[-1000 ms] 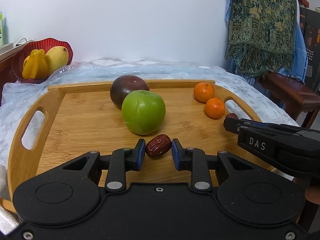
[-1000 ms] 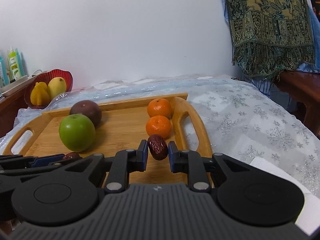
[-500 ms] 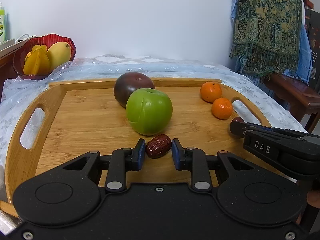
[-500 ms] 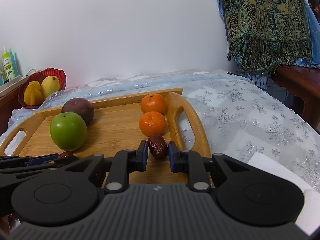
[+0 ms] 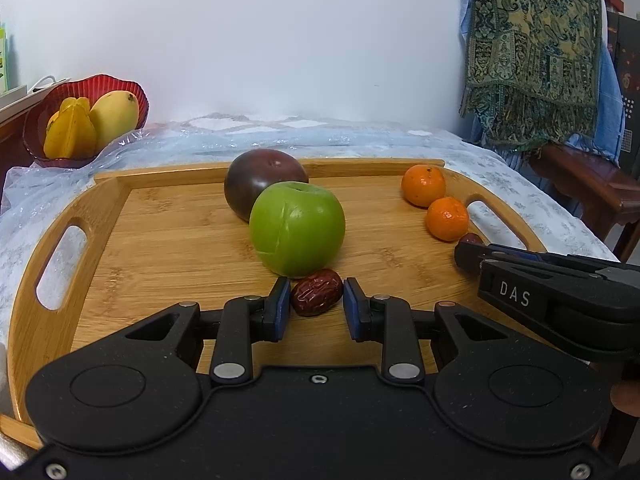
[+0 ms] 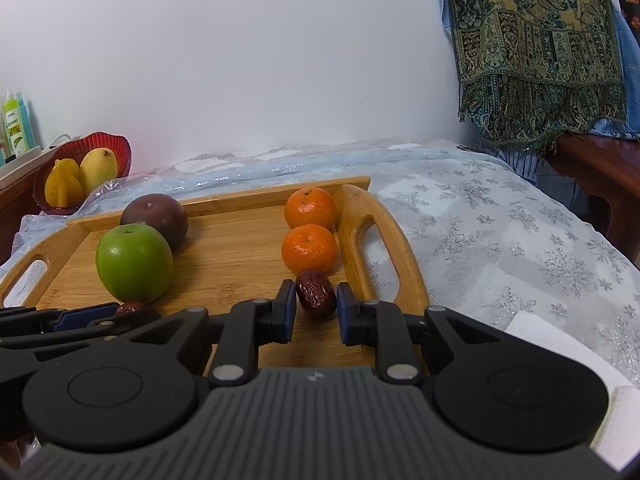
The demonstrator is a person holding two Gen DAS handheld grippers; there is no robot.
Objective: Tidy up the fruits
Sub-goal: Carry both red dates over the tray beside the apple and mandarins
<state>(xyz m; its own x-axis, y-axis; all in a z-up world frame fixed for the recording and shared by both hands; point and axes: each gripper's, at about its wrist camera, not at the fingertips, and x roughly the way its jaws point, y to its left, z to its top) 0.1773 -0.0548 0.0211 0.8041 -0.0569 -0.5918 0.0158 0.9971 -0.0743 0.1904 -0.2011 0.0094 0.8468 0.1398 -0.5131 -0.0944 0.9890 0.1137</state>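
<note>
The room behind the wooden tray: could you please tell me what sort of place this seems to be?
Probably a home living or dining room. A snowflake tablecloth under clear plastic covers the table, a red fruit bowl sits on a side cabinet, and a patterned fringed shawl hangs over clothing beside dark wooden furniture.

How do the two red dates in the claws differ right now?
The date in the left claw lies crosswise between the pads, just in front of the green apple; the date in the right claw points lengthwise away from the camera, just in front of the nearer tangerine. The left one sits mid-tray, the right one by the tray handle. Both are wrinkled, dark red, and pinched in shut claws.
</note>
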